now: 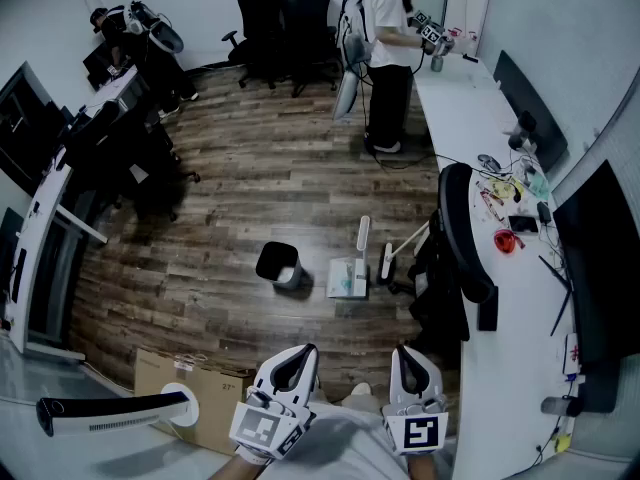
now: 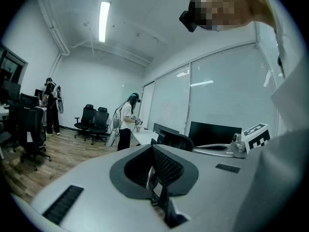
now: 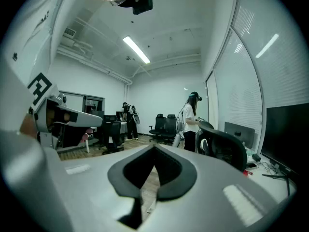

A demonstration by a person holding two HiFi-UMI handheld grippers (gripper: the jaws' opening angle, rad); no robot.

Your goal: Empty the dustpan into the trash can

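OP: Wood-plank office floor (image 1: 250,168), with a long white bench (image 1: 455,118) running up the 3 o'clock side of the head view and a black office chair (image 1: 455,238) parked against it. Anyone spot where the dustpan ended up?

Reply: yep, the dustpan (image 1: 347,278) is sitting on the floor pretty much dead centre, handle sticking up toward 12. The black trash can (image 1: 278,264) is just beside it at its 9 o'clock, with a small gap, so not touching. At the dustpan's 3 o'clock there's what looks like a broom (image 1: 388,263), its stick leaning off toward the chair.

OP: and the grippers?

Reply: both are low at the 6 o'clock edge, well apart from the dustpan. The left gripper (image 1: 296,360) is nearer 7 and the right gripper (image 1: 410,363) nearer 5. On both, the jaws are pressed together, tips meeting, with nothing pinched between them. Each gripper's own view shows that clearly.

OP: anything else around?

Reply: a cardboard box (image 1: 190,388) on the floor around 8 o'clock, and a person (image 1: 388,38) standing at the far end of the bench around 12.
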